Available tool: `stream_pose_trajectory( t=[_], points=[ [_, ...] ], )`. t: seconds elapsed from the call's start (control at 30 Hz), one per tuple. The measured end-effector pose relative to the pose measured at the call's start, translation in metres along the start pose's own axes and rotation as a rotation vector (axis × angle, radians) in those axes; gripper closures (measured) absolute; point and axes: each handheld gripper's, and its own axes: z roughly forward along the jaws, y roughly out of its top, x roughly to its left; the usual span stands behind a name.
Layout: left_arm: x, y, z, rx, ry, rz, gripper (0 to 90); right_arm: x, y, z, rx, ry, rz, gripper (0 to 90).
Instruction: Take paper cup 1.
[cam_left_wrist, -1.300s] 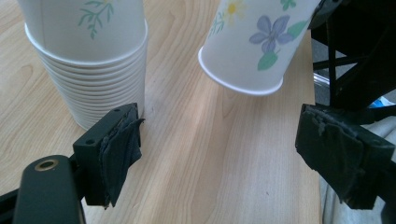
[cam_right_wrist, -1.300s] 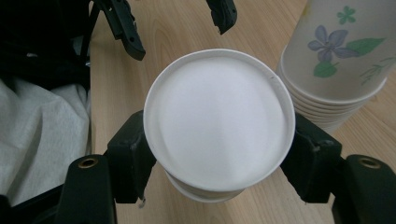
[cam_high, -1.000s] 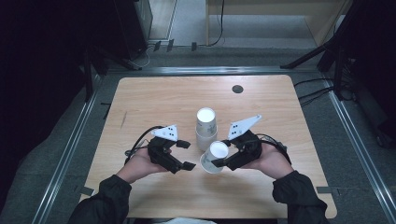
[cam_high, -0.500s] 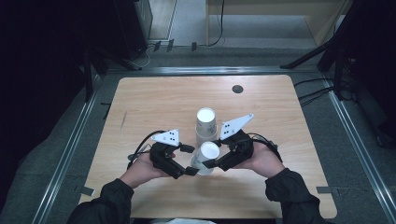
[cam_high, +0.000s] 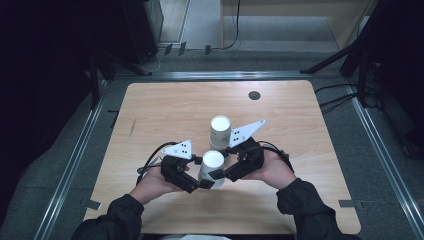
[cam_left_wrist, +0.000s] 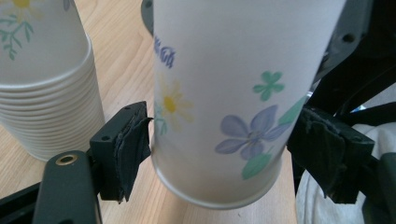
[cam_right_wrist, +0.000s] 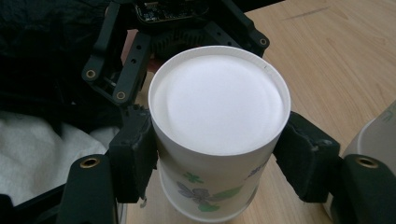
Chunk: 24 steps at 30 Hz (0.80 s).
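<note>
Two grippers meet on one white paper cup with a painted flower pattern (cam_high: 212, 167), held upside down between them near the table's front edge. Its long axis stands almost upright, base up. The right gripper (cam_right_wrist: 219, 158) clamps its upper wall from the right; the left gripper (cam_left_wrist: 219, 144) has just been closing around the rim end, its pads at the wall. Farther back stands an inverted stack of matching paper cups (cam_high: 220, 131) on the light wooden table (cam_high: 165, 107).
</note>
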Motion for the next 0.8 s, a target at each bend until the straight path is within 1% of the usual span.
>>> stream_pose_trajectory(
  t=[0.03,0.07,0.23,0.37,0.4,0.5,0.67,0.7,0.77,0.8],
  points=[
    [0.0,0.0,0.0,0.0,-0.001,-0.003,21.1,0.0,0.0,0.0,-0.001,-0.002,0.002,34.0],
    [0.0,0.0,0.0,0.002,0.007,-0.003,20.8,0.0,0.0,0.001,-0.002,-0.002,0.003,34.0],
    [-0.001,0.0,0.0,-0.009,0.008,0.003,20.8,0.001,0.002,0.003,-0.017,0.016,0.005,34.0],
    [-0.001,0.001,-0.002,-0.016,0.004,0.016,24.5,0.002,0.003,0.003,-0.028,0.015,0.003,34.1],
    [-0.002,0.001,-0.003,-0.017,0.006,0.018,26.7,0.002,0.003,0.002,-0.03,0.015,0.005,34.4],
    [-0.002,0.002,-0.005,-0.02,0.009,0.026,28.6,0.001,0.003,0.001,-0.041,0.013,0.003,34.5],
    [0.0,0.004,-0.01,-0.004,0.015,0.03,30.0,0.0,0.004,0.001,-0.049,0.016,0.018,33.0],
    [0.0,0.004,-0.011,-0.004,0.021,0.031,30.1,0.0,0.004,0.0,-0.054,0.008,0.019,30.6],
    [0.002,0.005,-0.016,-0.001,0.013,0.026,30.1,0.0,0.003,-0.001,-0.057,-0.01,0.01,28.2],
    [0.002,0.005,-0.019,0.01,0.026,0.031,30.1,0.001,0.002,-0.002,-0.056,-0.017,0.007,27.5]
  ],
)
